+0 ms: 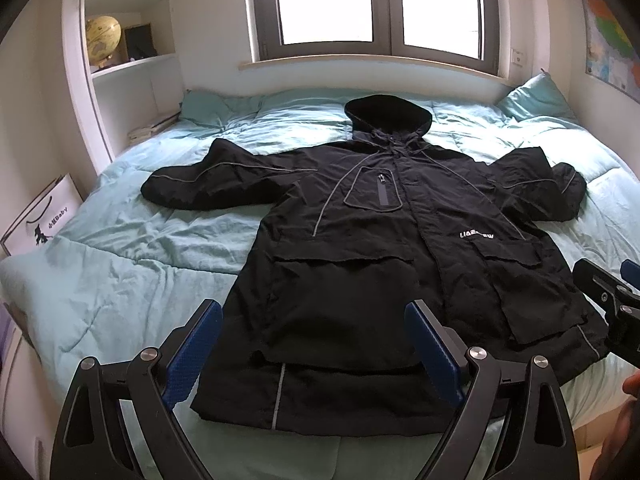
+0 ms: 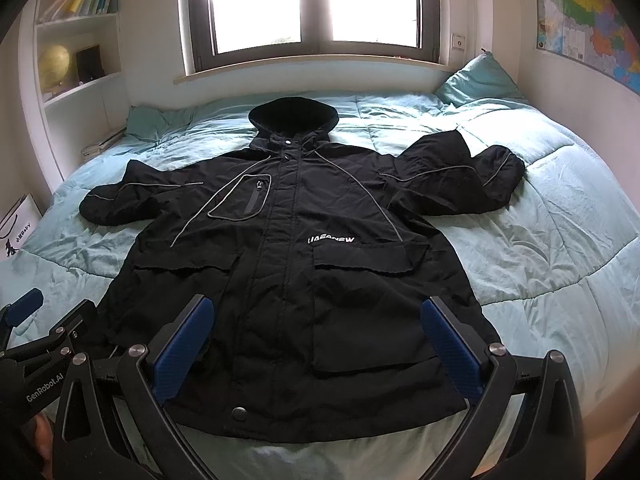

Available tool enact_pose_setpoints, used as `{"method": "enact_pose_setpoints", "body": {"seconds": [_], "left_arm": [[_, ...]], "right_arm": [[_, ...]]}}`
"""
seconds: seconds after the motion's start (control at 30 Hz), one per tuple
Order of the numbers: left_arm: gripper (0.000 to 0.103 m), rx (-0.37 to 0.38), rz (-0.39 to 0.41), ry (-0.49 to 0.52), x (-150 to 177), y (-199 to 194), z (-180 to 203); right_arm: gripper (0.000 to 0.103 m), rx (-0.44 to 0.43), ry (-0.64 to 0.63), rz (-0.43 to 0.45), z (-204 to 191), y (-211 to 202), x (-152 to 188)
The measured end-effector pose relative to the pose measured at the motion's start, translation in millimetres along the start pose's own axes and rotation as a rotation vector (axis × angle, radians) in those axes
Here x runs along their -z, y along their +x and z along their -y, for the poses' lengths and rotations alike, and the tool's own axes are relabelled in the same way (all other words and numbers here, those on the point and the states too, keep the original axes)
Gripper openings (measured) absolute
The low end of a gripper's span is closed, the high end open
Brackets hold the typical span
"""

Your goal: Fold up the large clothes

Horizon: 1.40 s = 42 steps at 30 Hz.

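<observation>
A large black hooded jacket (image 1: 360,248) (image 2: 288,272) lies flat and face up on the bed, both sleeves spread sideways, hood toward the window, hem nearest me. My left gripper (image 1: 314,348) hovers open above the hem's left part, nothing between its blue pads (image 1: 192,352). My right gripper (image 2: 316,344) hovers open above the hem's right part, also holding nothing. Each gripper shows at the other view's edge: the right gripper (image 1: 608,292) and the left gripper (image 2: 36,328).
A light teal quilt (image 1: 132,272) (image 2: 552,248) covers the bed. A teal pillow (image 2: 480,80) rests at the far right corner. White shelves with a globe (image 1: 103,38) stand on the left, a white paper bag (image 1: 38,216) leans beside the bed, and a window is behind.
</observation>
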<state>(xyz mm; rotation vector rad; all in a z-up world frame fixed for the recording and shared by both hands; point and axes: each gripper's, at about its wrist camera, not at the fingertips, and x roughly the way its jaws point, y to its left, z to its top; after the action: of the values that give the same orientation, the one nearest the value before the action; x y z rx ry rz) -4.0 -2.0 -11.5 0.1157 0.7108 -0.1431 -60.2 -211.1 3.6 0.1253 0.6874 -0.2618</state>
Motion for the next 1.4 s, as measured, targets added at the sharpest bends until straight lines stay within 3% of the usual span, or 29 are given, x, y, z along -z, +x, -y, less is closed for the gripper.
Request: {"method": "enact_pose_setpoints", "body": {"seconds": [1.17, 1.3, 1.4], "left_arm": [[0.093, 0.037, -0.009, 0.029, 0, 4, 13], [0.093, 0.036, -0.021, 0.042, -2, 18, 22], [0.093, 0.075, -0.071, 0.064, -3, 50, 35]], "right_arm": [[0.103, -0.016, 0.002, -0.009, -2, 3, -3], [0.103, -0.012, 0.011, -0.007, 4, 15, -2], [0.103, -0.009, 0.025, -0.035, 12, 40, -1]]}}
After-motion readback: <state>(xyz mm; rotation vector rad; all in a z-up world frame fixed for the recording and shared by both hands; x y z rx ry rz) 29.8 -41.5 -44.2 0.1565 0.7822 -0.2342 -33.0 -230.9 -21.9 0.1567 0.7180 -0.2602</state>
